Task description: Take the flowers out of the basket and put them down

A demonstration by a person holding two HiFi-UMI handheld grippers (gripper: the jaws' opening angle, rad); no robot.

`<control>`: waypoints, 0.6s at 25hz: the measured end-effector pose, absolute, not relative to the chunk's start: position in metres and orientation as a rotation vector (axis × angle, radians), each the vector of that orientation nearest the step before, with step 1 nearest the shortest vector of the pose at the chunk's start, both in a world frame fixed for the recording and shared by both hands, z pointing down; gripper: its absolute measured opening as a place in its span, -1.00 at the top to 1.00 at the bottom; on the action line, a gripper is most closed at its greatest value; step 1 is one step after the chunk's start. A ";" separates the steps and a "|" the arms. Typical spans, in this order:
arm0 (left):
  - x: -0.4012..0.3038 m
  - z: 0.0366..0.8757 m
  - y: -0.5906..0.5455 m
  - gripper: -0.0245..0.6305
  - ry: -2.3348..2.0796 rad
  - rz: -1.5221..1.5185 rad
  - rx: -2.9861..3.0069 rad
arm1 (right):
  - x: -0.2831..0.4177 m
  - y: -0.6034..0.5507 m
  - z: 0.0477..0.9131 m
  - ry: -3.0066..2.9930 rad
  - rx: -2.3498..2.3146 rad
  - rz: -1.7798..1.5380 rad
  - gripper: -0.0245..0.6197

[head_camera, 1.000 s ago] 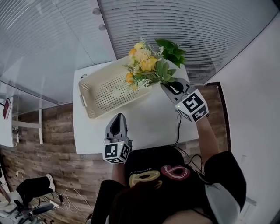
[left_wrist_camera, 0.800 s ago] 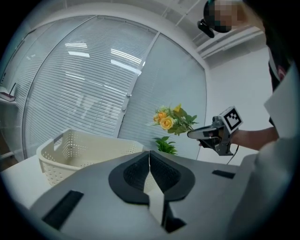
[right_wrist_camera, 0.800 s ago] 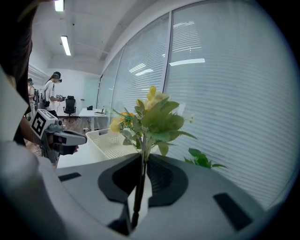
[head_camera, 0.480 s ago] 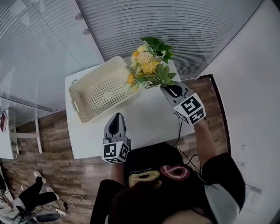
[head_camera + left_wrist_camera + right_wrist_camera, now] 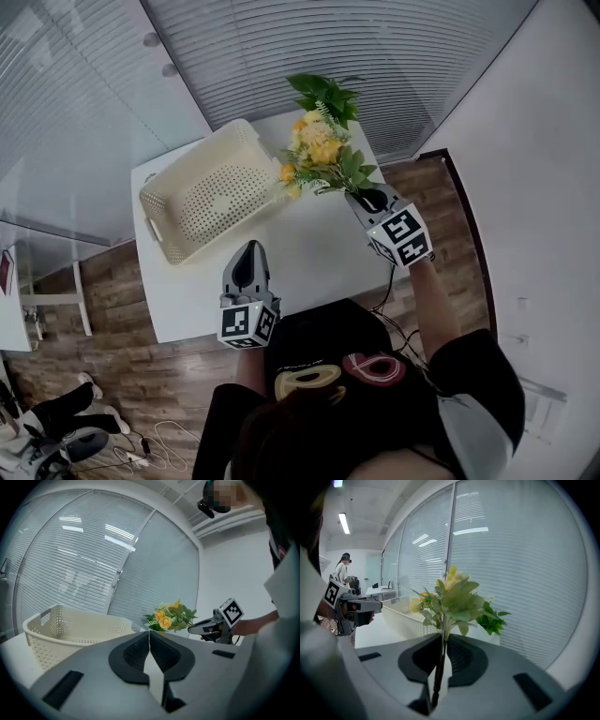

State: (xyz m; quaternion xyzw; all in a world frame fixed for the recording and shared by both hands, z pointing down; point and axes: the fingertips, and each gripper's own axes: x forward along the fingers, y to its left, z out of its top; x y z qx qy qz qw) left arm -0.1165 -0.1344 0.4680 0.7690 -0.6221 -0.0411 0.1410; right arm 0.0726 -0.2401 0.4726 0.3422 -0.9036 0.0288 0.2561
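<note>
- Lower than a second ago, flowers (image 5: pixel 323 150) hang just beside the basket (image 5: pixel 220 192), over the worktop (image 5: pixel 319 253).
- My right tongs (image 5: pixel 356 193) clamp the stems (image 5: pixel 439 667) for setdown.
- My left tongs (image 5: pixel 248 249) sit closed, empty.

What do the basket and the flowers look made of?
The basket: likely moulded plastic, matt cream; even rows of holes, rigid rim. The flowers: probably artificial, fabric or plastic; stiff, uniform yellow blooms and leaves, but real ones cannot be excluded.
</note>
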 end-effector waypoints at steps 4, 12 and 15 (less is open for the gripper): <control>-0.118 0.468 -0.131 0.87 -1.804 -0.111 2.215 | 0.078 -0.238 0.493 -2.411 0.941 0.111 0.81; -0.122 0.469 -0.123 0.87 -1.820 -0.095 2.204 | 0.087 -0.235 0.527 -2.346 0.979 0.179 0.81; -0.127 0.469 -0.121 0.87 -1.836 -0.096 2.189 | 0.091 -0.232 0.541 -2.319 0.987 0.218 0.81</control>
